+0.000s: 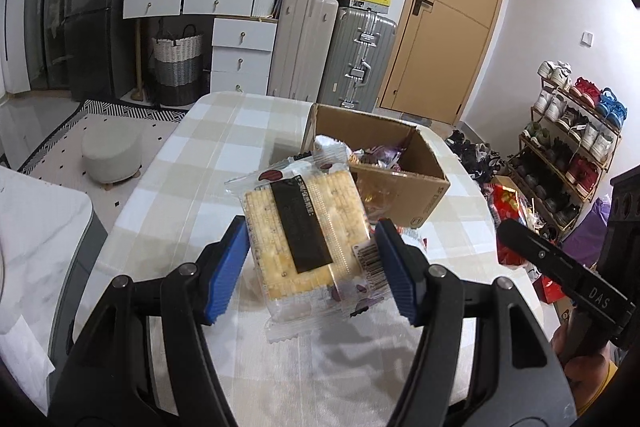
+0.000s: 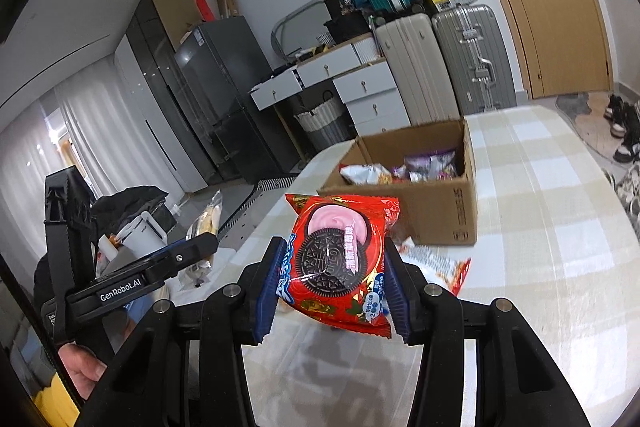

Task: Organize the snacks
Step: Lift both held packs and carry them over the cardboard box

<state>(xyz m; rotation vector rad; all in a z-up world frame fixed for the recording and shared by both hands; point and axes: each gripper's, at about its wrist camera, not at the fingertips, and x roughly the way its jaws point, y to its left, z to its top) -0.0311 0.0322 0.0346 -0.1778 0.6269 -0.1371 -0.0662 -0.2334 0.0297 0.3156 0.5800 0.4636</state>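
My left gripper [image 1: 312, 267] is shut on a clear packet of square crackers [image 1: 304, 235] with a black label, held above the checked tablecloth [image 1: 192, 163]. My right gripper [image 2: 332, 291] is shut on a red Oreo cookie packet [image 2: 340, 259], lifted off the table. Beyond both stands an open cardboard box [image 1: 400, 183], also seen in the right wrist view [image 2: 440, 211], with several snack bags inside. Another red-and-white snack wrapper [image 2: 444, 263] lies on the cloth in front of the box. The right gripper's body [image 1: 560, 267] shows at the left view's right edge.
The table's left edge drops to a floor with a round stool [image 1: 112, 155] and a patterned rug. Suitcases [image 1: 332, 55], white drawers [image 1: 240, 47] and a door stand behind. A shoe rack [image 1: 572, 143] is at right. A person's hand [image 2: 84, 371] holds the left gripper's handle.
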